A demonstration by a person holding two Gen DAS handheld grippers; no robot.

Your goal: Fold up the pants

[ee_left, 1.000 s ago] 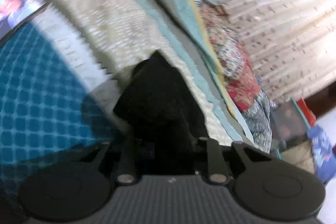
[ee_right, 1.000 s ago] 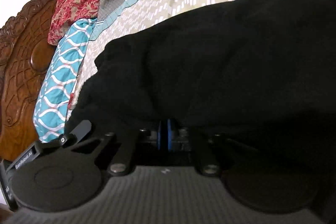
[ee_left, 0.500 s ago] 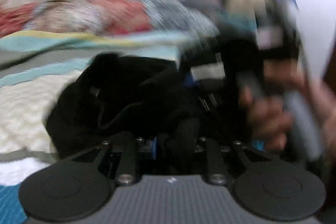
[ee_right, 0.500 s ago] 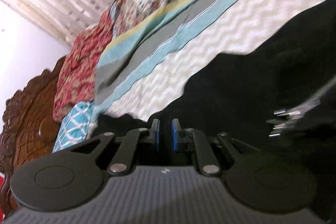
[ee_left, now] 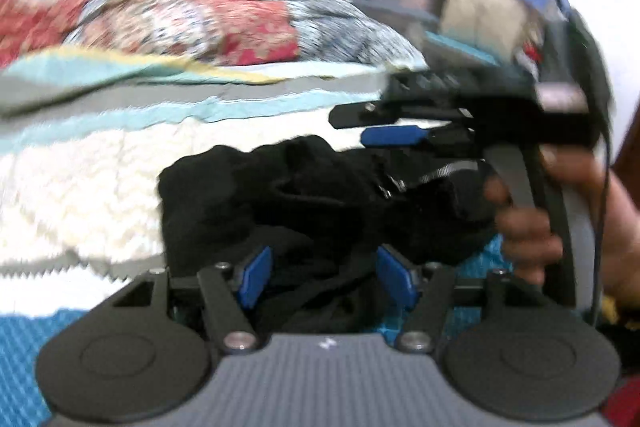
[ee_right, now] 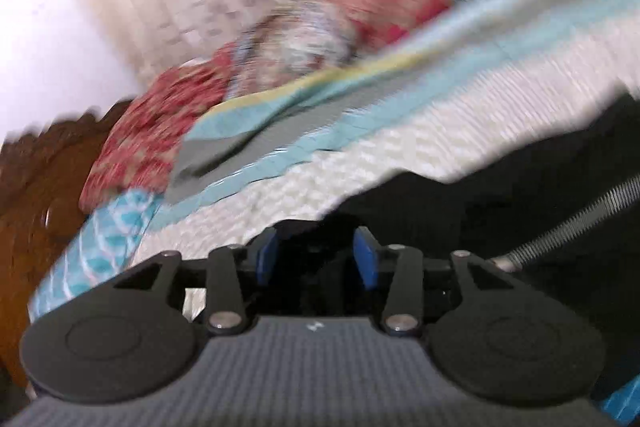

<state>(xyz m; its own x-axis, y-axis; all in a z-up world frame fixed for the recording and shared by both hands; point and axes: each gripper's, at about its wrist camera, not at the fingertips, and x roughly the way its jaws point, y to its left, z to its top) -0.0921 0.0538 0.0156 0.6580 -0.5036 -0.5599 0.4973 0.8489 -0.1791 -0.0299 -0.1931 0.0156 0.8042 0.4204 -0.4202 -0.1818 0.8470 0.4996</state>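
Both tools are letting go: the left tool (ee_left: 326,281) has its blue pads spreading apart with black cloth lying loose between them, and the right tool (ee_right: 316,259) is likewise opening over dark fabric, nothing pinched. The black pants (ee_left: 304,195) sit bunched in a heap on the bed's patterned quilt (ee_left: 100,163), near the person's hand (ee_left: 528,223) on the right tool's handle. My worry is the fold slumping as the cloth drops, or a pad snagging a seam as a tool pulls away and dragging the layers crooked. Motion blur smears everything; I cannot make out waistband, legs, or how many folds exist.
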